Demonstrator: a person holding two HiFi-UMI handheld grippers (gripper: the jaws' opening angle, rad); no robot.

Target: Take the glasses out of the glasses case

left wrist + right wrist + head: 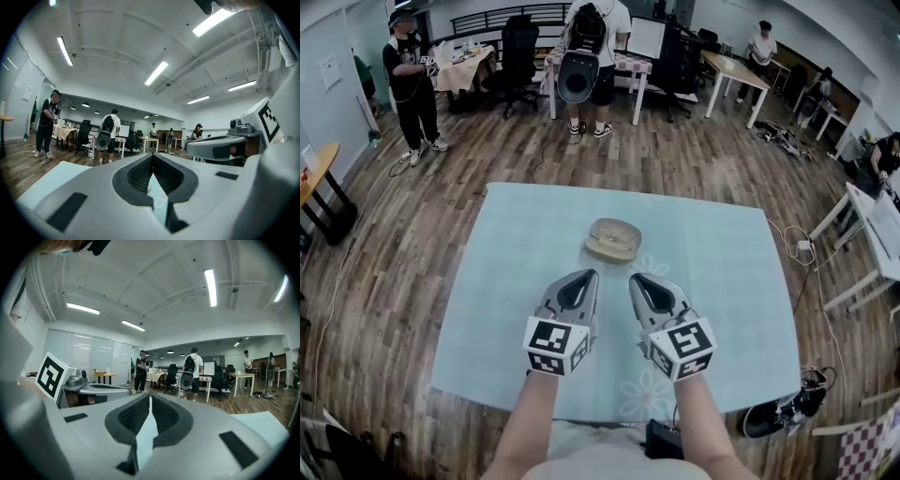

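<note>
A beige oval glasses case (612,238) lies on the pale blue table (722,281), a little past the middle, with its lid down as far as I can tell. No glasses show. My left gripper (585,276) and right gripper (637,278) are side by side just short of the case, pointing at it without touching it. In the left gripper view the left gripper (153,156) has its jaws met at the tips with nothing between them. The right gripper (150,398) is the same in its own view. Both cameras tilt upward, so the case is hidden from them.
The table's far edge (628,190) lies beyond the case, with wood floor all round. A person with a backpack (591,37) stands at a white desk behind it, another person (412,75) stands far left, and office chairs (517,52) and further desks fill the room.
</note>
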